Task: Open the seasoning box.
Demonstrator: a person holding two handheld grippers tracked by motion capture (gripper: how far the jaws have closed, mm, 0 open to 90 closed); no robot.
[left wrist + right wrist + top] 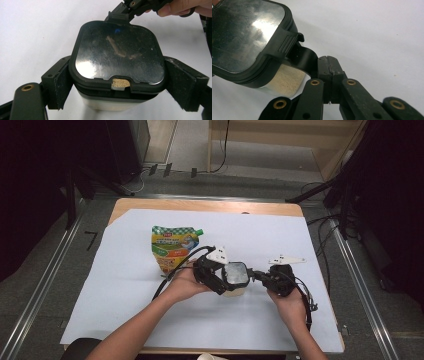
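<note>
— Where's the container?
— Between the left claw pads, pinched at both sides; the right claw, pressed together, nips its lid's latch tab.
— Count?
— One container, one pouch (beyond the left claw).

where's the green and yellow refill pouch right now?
High view: the green and yellow refill pouch lies flat on the white sheet, left of centre, just beyond the left gripper that clamps the black-lidded container.

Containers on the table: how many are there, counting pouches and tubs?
2. A green and yellow spouted refill pouch lies on the white sheet, beyond the left hand. A black-lidded clear tub of pale granules stands mid-table, clamped in the left claw. Nothing looks hidden.
</note>
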